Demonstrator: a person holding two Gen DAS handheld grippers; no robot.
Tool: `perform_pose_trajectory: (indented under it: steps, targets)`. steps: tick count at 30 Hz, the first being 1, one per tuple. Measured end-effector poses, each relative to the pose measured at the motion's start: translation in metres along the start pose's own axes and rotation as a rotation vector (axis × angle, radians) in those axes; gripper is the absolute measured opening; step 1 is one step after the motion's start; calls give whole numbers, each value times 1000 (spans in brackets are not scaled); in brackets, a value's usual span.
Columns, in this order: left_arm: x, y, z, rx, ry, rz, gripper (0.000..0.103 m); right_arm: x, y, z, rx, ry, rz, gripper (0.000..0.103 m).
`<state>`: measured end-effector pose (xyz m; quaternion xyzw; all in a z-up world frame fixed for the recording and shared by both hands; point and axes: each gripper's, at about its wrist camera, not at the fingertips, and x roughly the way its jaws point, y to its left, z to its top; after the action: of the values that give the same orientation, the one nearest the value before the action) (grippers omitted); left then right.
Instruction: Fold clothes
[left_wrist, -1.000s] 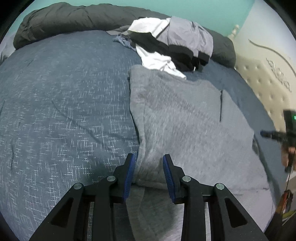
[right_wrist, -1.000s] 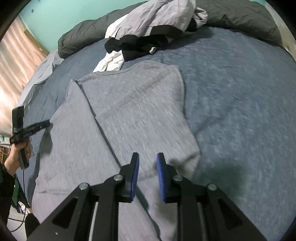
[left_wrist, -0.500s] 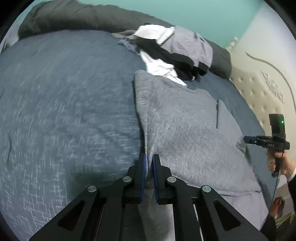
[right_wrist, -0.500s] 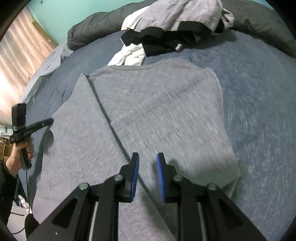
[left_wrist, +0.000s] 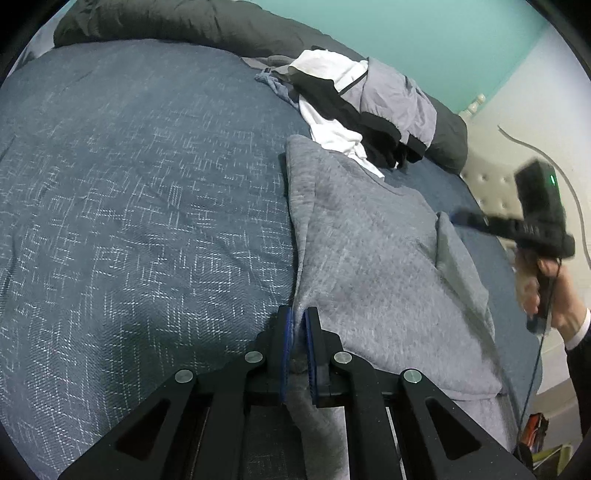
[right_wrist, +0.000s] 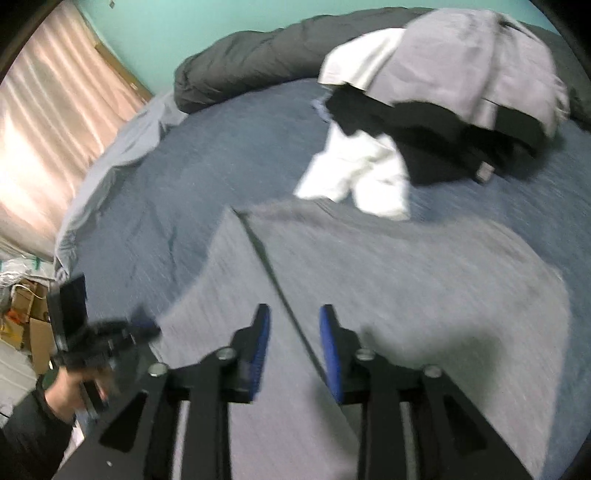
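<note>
1. Bedspread (left_wrist: 129, 221) fills your left side: bare blue quilt, nothing on it to catch the cloth as you swing a fold over.
2. Left gripper (left_wrist: 298, 328) next: its tongs are pinched tight on the left edge of the grey sweater (left_wrist: 369, 266), cloth bunched between the blue pads. Good bite; I'd judge it deep enough not to slip.
3. The sweater lies flat on the bed's right half, hem toward the near edge, collar toward the pile of clothes (left_wrist: 369, 110) by the far edge, right sleeve already turned in.
4. Right gripper (right_wrist: 293, 332) hovers over that folded sleeve's dark crease; its tongs have just been opening and stand partly apart with nothing between them.
5. To do this step well, take the matching spot on the right edge, level with your left grip, then lift both together so the fold lands square.
6. Keep the cloth taut between your hands, or the middle will sag and wrinkle.
7. No brand, label or legible writing shows anywhere.
</note>
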<state>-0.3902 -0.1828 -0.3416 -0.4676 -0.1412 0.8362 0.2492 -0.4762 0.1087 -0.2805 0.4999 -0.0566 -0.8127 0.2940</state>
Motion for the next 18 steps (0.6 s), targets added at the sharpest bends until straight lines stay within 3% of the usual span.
perform_pose_trajectory:
  steps: [7, 15, 16, 17, 18]
  targets:
    - [0, -1, 0, 16, 6, 0, 8, 66, 23, 39, 0, 41, 25, 37]
    - [-3, -6, 0, 54, 2, 1, 8, 114, 46, 67, -41, 70, 38, 36]
    - [-3, -6, -1, 54, 0, 0, 8, 117, 47, 67, -42, 75, 54, 32]
    - [-3, -6, -1, 53, -2, -2, 8, 119, 48, 67, -44, 75, 67, 17]
    - [-3, -6, -2, 54, -3, -3, 8, 121, 49, 67, -43, 74, 81, 12]
